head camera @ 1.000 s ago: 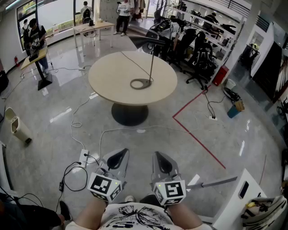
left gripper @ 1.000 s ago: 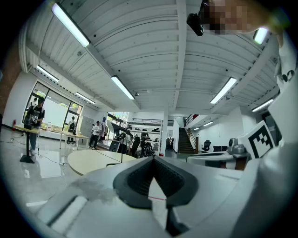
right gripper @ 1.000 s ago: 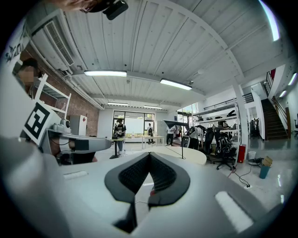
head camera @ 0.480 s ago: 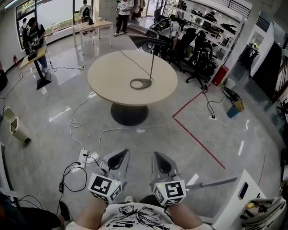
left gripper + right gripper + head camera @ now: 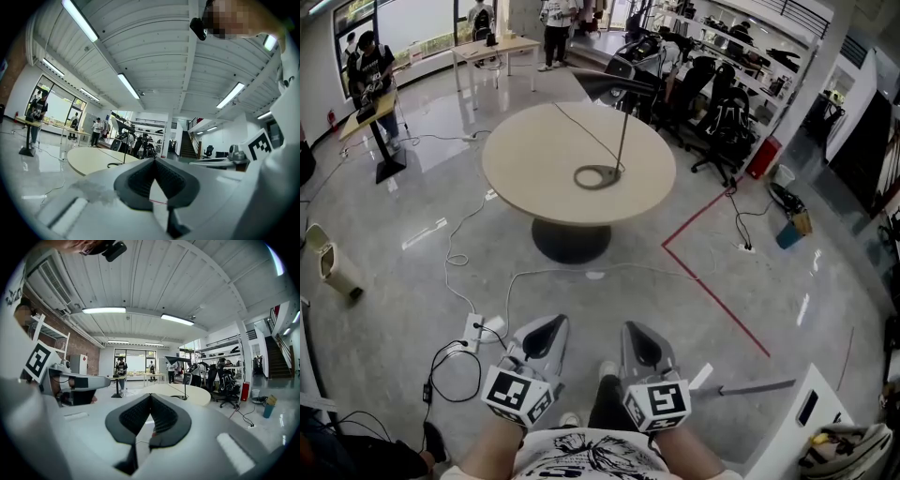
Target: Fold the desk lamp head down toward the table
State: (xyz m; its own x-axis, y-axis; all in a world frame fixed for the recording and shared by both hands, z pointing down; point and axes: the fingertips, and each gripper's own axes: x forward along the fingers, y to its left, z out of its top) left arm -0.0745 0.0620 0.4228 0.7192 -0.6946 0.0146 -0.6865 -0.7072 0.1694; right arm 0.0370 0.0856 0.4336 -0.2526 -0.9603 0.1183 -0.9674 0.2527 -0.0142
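Desk lamp (image 5: 621, 131) on the table (image 5: 530, 159) — left gripper (image 5: 549, 328), right gripper (image 5: 634, 333) well before it.

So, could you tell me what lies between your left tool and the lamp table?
In the head view, only glossy floor, crossed by a white cable, separates the left tool from the table.

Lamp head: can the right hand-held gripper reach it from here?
Probably not. The lamp head stands over the far table, while the right hand-held gripper is near the person's body; open floor lies between.

Beige bench top (image 5: 534, 178). Black desk lamp (image 5: 609, 82). Glossy grey floor (image 5: 412, 272), red line (image 5: 712, 296). Light grey left hand-held gripper (image 5: 547, 330) and right hand-held gripper (image 5: 637, 337), black-and-white square markers.
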